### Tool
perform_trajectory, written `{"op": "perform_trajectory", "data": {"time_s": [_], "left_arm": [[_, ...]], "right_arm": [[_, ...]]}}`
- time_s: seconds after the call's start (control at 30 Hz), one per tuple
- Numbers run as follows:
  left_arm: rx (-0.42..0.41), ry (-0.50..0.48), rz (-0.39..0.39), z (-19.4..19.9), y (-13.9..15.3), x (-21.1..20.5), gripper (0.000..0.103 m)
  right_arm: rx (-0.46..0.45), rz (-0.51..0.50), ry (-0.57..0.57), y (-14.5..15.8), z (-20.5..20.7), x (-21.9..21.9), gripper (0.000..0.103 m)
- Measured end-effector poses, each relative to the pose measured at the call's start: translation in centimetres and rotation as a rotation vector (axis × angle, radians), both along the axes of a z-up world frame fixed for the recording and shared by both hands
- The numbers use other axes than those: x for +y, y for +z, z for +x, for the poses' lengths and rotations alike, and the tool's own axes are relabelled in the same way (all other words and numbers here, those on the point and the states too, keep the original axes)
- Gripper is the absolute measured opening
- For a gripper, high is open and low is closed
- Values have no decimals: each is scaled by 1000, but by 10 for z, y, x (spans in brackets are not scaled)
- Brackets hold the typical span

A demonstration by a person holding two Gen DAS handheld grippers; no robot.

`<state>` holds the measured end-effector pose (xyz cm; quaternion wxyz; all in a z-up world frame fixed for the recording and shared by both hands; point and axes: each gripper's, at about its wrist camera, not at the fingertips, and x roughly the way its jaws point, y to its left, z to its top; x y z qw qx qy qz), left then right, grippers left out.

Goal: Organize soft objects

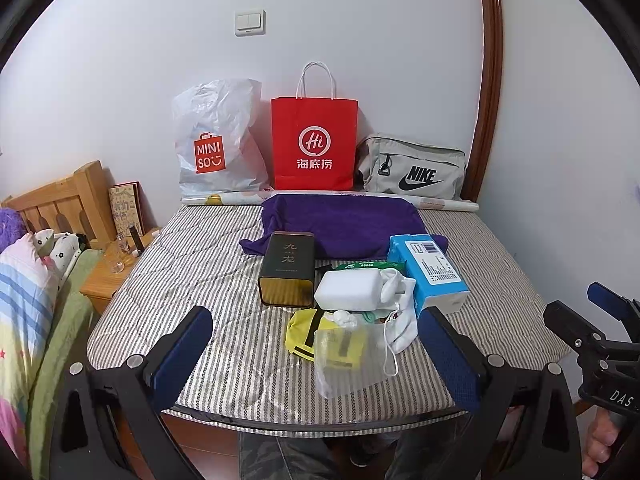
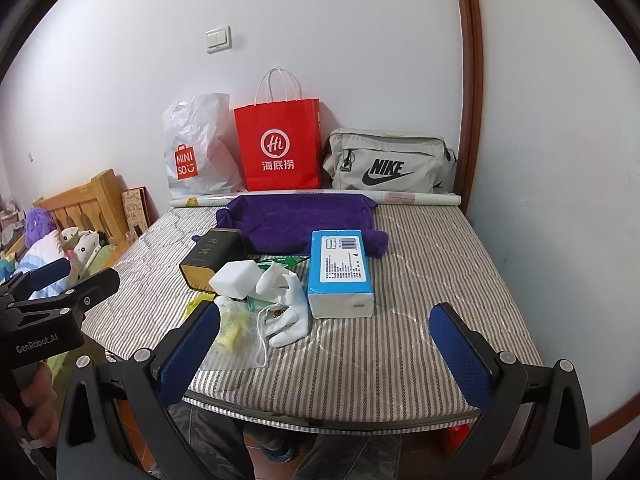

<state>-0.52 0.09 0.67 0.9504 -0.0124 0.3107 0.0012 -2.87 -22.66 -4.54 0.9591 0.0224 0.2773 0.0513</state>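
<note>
White socks [image 1: 400, 320] partly hidden under foam block [image 1: 348, 290]; lying beyond left gripper [image 1: 316, 344], left of right gripper [image 2: 324, 340]; both jaws apart, empty.

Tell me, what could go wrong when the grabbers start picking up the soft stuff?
1. The white socks, face mask and clear plastic bag lie tangled in one pile, so grabbing one might drag the others along.
2. The dark tin lies touching the pile; a careless reach could knock it.
3. Both the left gripper and right gripper are open and close together, so they might bump.
</note>
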Motion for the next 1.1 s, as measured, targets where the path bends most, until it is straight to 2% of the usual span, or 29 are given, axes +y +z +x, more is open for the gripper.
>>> {"op": "perform_trajectory", "data": {"time_s": [1.1], "left_arm": [[-5,-1,2,-3,-1,-1,103]], "right_arm": [[-15,-12,0,2,-3,0,103]]}}
